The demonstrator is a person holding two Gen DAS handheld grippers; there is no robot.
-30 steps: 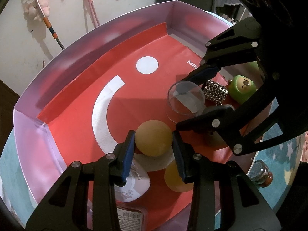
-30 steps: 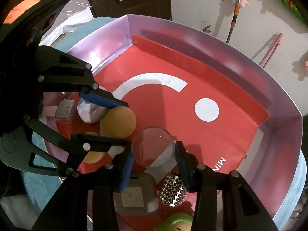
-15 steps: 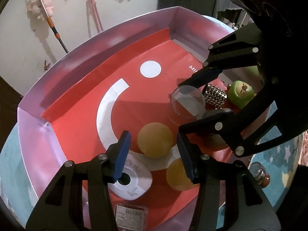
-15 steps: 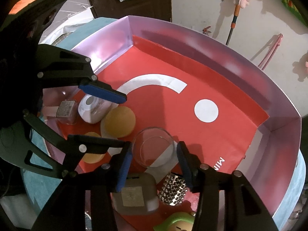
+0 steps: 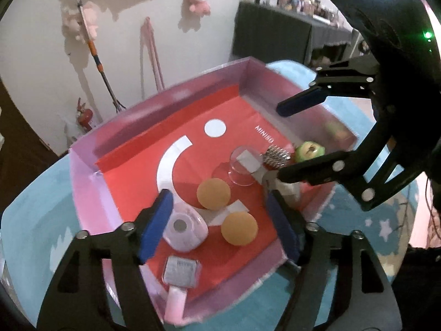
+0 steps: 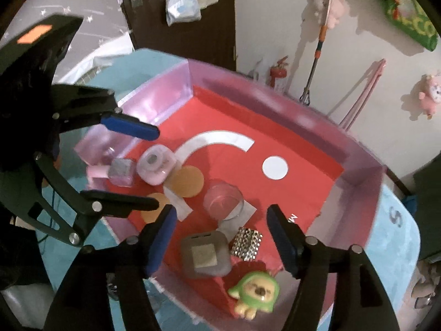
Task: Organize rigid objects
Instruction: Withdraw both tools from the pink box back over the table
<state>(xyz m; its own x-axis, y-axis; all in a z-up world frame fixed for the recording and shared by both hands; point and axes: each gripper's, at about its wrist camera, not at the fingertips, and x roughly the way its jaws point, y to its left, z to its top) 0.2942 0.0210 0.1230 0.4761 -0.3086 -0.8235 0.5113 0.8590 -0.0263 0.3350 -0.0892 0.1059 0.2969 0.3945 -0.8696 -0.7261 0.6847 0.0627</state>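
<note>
A pink-walled tray [image 5: 82,182] [image 6: 358,171] with a red floor holds two tan balls [image 5: 213,193] [image 5: 239,228], a clear glass [image 5: 244,165] [image 6: 223,200], a pink-white round case [image 5: 184,230] [image 6: 157,168], a grey square case [image 6: 205,255], a studded silver piece [image 6: 246,242], a green toy [image 6: 255,293] and a small square box [image 5: 182,271]. My left gripper [image 5: 220,226] [image 6: 154,169] hovers above the balls, jaws opening, gripping nothing. My right gripper [image 6: 222,237] [image 5: 278,142] hangs above the glass and grey case, jaws opening, also holding nothing.
The tray lies on a light blue mat [image 5: 35,220] with star prints. Behind it a white wall has a mop [image 5: 93,55], pink sticks and plush toys. A dark door [image 6: 182,27] and a dark cabinet [image 5: 273,38] stand further back.
The left gripper let go of the tan ball, opened and rose. The right gripper opened away from the glass and rose too. Ball and glass stay on the tray floor.
</note>
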